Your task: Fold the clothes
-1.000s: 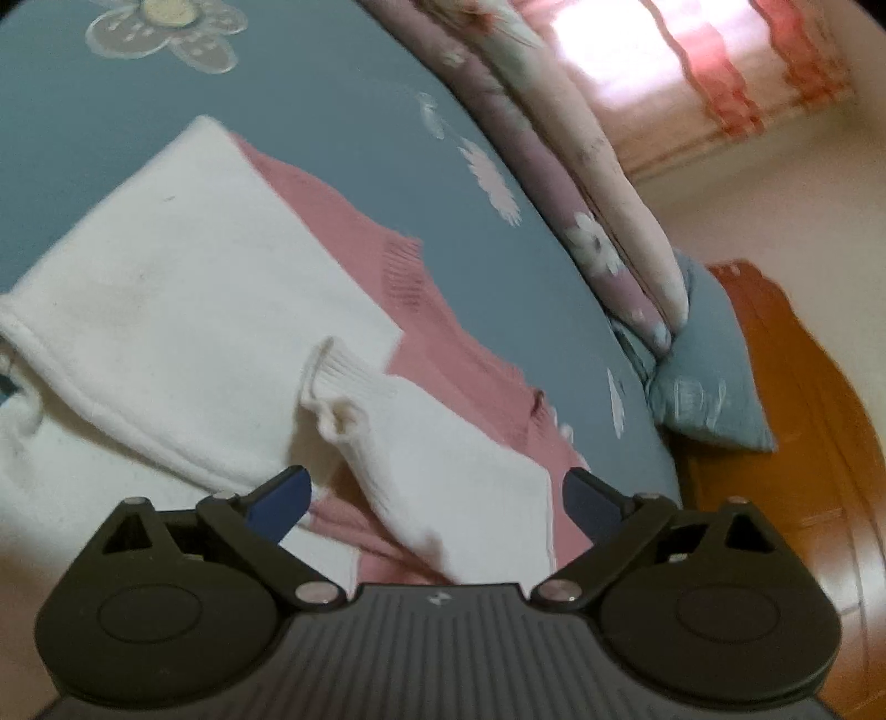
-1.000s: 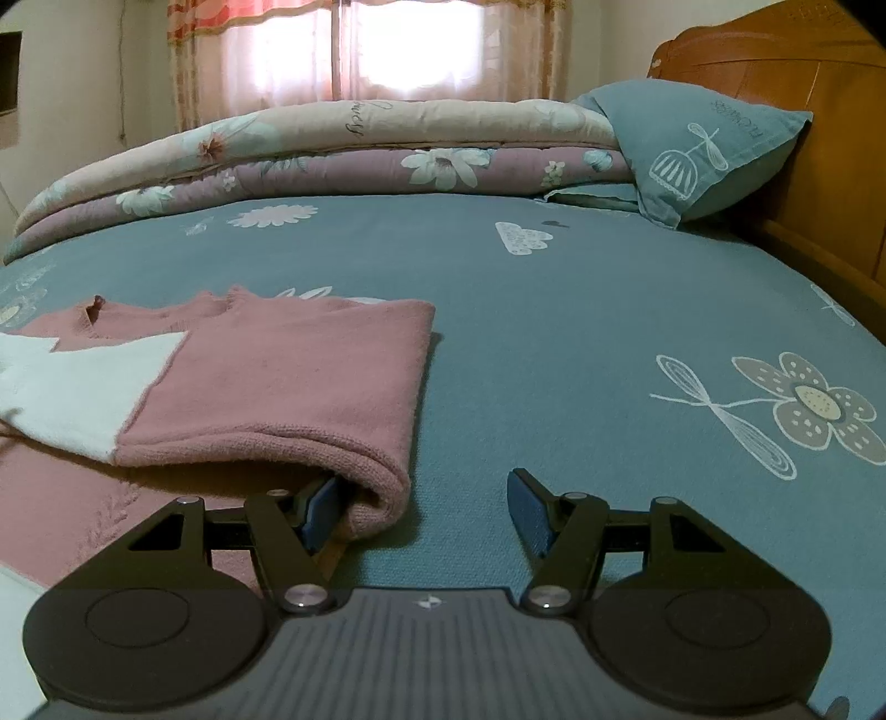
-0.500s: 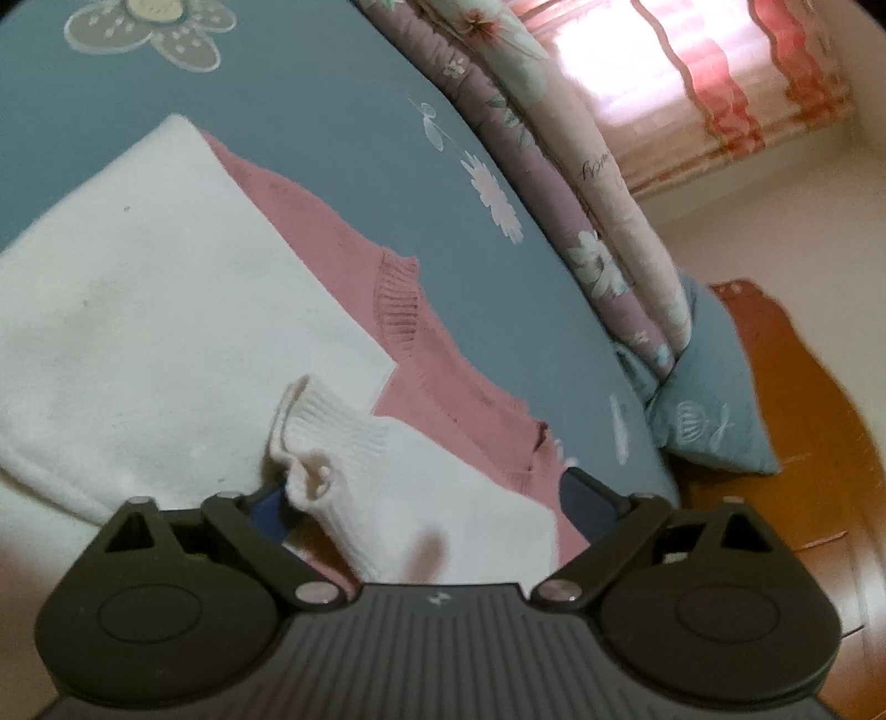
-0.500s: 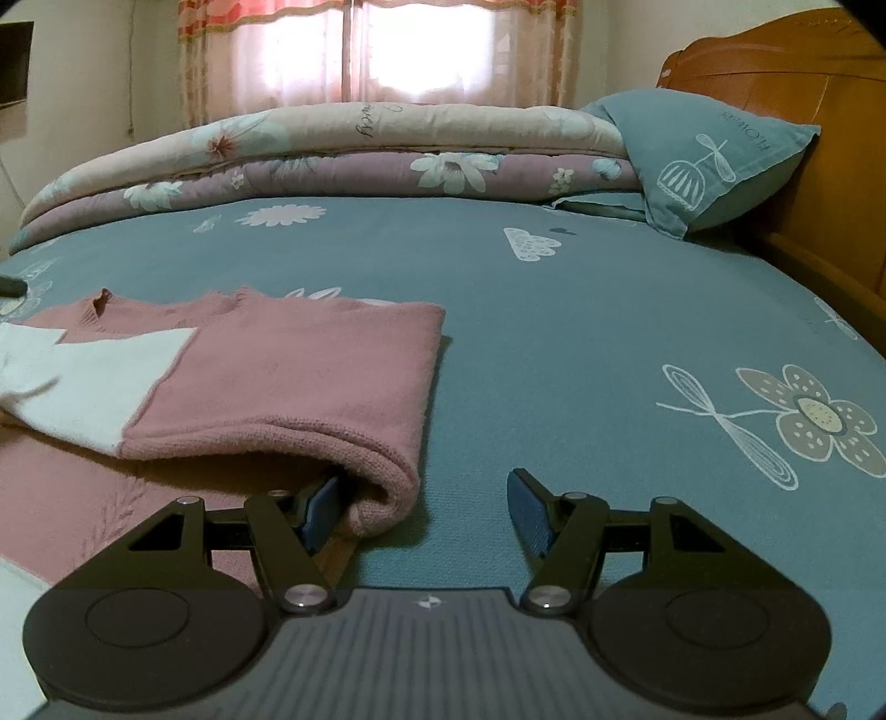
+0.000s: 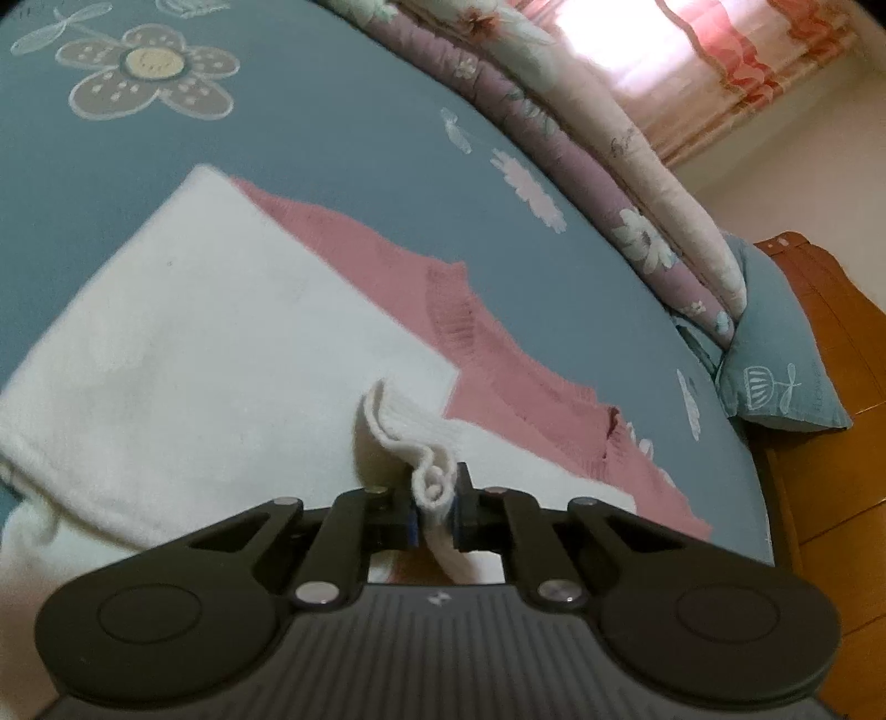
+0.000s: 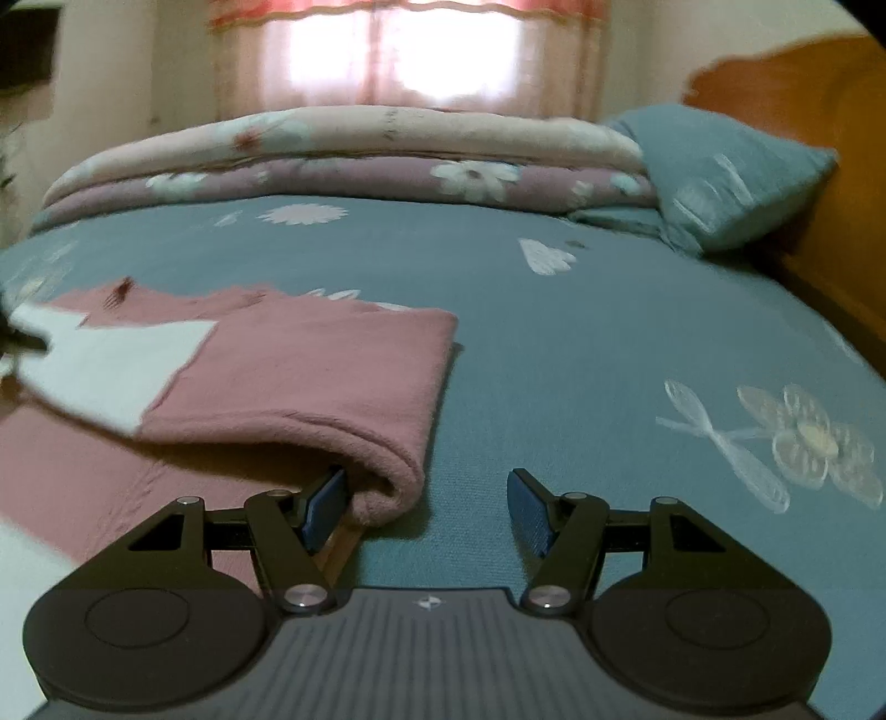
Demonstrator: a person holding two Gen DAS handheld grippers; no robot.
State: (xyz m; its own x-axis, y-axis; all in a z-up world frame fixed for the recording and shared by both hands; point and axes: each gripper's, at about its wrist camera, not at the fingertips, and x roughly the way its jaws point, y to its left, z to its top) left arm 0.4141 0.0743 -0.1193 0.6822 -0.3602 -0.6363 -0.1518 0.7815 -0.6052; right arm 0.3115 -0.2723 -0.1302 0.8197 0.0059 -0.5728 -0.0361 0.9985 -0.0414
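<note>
Left wrist view shows our left gripper with its fingers closed tight on the ribbed white cuff, bunched into a small roll between the 2 blue pads. That cuff ends a white sleeve whose long axis runs from the fingers away toward the right, lying across the pink and white sweater spread on the blue flowered bed. A broad white panel of the sweater lies folded to the left, its long edge slanting from the near left up toward the far middle, and the pink part with the neckline shows beyond it, pointing toward the rolled quilt and the blue pillow against the wooden headboard. Right wrist view shows our right gripper low over the bed with its fingers spread wide apart; the left finger is tucked under the rolled pink fold of the sweater, touching it, while the right finger stands over bare bedding, apart from the cloth. Here the pink fold's long axis runs away from us toward the quilt, with the white sleeve crossing it at the left, somewhat blurred. A curtained window glows behind the bed.
</note>
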